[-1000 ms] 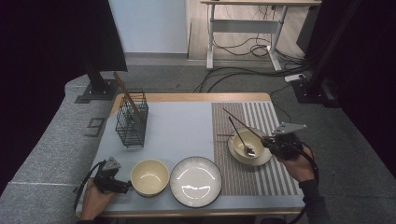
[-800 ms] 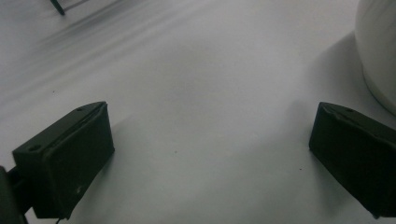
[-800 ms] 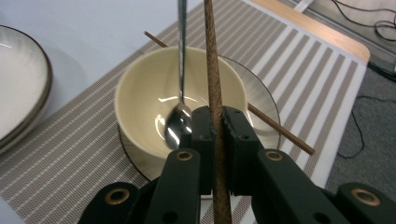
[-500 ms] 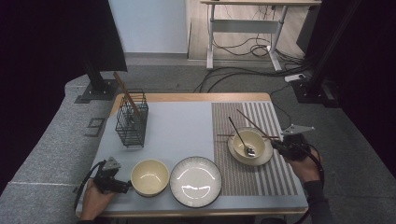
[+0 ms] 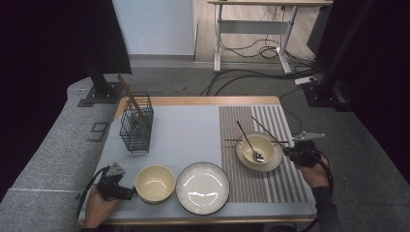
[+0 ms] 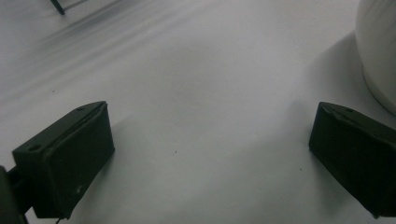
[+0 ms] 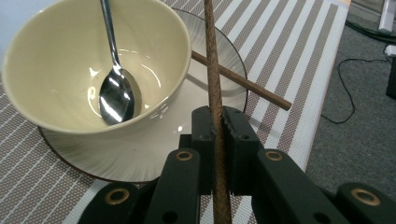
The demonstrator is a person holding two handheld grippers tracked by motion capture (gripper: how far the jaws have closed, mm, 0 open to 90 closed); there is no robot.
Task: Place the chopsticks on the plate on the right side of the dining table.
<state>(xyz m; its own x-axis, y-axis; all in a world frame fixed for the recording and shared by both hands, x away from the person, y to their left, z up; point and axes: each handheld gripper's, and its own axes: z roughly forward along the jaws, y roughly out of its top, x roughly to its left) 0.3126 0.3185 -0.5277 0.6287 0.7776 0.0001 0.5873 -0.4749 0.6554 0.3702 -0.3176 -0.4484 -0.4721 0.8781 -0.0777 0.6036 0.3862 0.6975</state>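
My right gripper (image 7: 217, 116) is shut on a brown chopstick (image 7: 211, 65) that points over the right rim of a cream bowl (image 7: 56, 51). A metal spoon (image 7: 114, 93) rests in that bowl, which sits on a small plate (image 7: 205, 93). A second chopstick (image 7: 247, 86) lies across the plate behind the bowl. In the high view my right gripper (image 5: 291, 152) is at the bowl's (image 5: 251, 143) right edge. My left gripper (image 5: 126, 192) is open on the mat, just left of an empty cream bowl (image 5: 154, 183). Nothing lies between its fingers (image 6: 65, 158).
A large ribbed plate (image 5: 202, 187) lies at the front centre. A black wire basket (image 5: 135, 126) with one chopstick (image 5: 126, 89) stands at the back left. The striped mat (image 5: 280, 183) ends close to the table's right edge.
My right gripper has drawn a little to the right, away from the bowl, taking the chopstick with it. The left gripper has not moved.
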